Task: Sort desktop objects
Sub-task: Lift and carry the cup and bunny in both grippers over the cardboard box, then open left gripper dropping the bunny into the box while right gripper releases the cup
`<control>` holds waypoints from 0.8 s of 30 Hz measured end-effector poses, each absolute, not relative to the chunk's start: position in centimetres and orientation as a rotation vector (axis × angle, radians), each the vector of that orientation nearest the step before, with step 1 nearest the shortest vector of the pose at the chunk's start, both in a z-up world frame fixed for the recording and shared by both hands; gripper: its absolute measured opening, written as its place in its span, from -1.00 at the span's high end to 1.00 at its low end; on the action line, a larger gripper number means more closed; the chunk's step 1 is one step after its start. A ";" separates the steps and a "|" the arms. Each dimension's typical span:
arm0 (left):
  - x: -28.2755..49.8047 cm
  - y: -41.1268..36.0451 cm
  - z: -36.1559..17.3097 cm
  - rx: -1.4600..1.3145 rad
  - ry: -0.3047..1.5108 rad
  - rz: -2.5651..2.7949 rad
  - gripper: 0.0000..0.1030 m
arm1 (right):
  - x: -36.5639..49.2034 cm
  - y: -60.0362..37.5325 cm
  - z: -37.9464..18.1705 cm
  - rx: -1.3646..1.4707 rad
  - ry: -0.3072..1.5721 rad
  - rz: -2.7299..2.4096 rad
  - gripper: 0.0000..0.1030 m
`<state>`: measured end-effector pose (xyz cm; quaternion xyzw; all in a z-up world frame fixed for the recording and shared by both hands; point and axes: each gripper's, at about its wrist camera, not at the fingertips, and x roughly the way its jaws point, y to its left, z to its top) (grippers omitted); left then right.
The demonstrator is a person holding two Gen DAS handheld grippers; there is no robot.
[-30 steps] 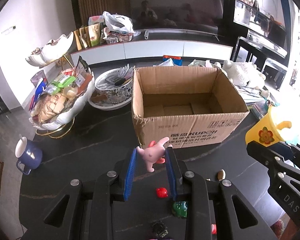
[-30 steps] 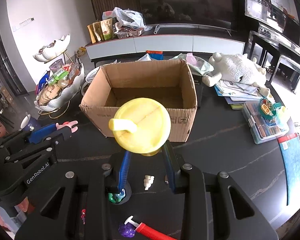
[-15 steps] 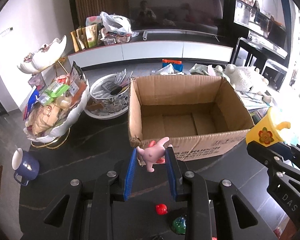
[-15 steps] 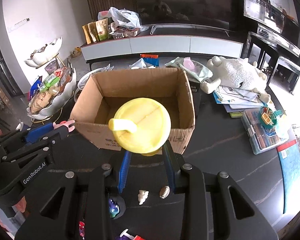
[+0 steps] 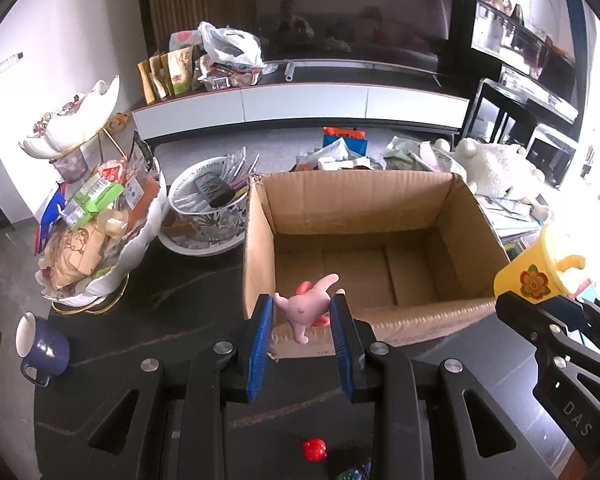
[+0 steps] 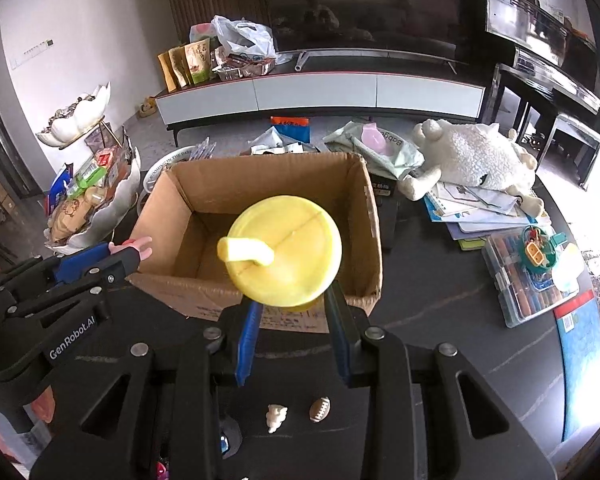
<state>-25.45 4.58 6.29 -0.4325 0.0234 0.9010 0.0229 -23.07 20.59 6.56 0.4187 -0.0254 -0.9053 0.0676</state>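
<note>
- While our left hand-held gripper pinches the pink toy, the box opens just ahead, beyond its near rim.
- Our right hand-held gripper clamps the yellow cup over that near rim.

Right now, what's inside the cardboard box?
The cardboard box shows only its bare brown floor flaps; nothing lies in the visible part. The pink toy in the left gripper and the yellow cup in the right gripper cover strips near its front wall.
</note>
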 end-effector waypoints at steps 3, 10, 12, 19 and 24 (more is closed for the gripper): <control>-26.2 4.7 5.9 -1.352 0.070 2.780 0.48 | -23.7 20.5 6.4 1.269 -0.084 -2.717 0.44; -27.5 4.9 5.1 -1.370 0.050 2.767 0.48 | -24.9 20.3 5.9 1.289 -0.080 -2.708 0.44; -27.8 5.0 4.9 -1.382 0.043 2.761 0.48 | -25.4 20.2 5.6 1.298 -0.079 -2.705 0.44; -28.6 5.1 4.5 -1.392 0.026 2.761 0.48 | -26.8 20.2 4.7 1.318 -0.074 -2.691 0.43; -28.7 4.8 4.8 -1.389 0.009 2.768 0.21 | -26.8 20.0 4.7 1.307 -0.022 -2.735 0.32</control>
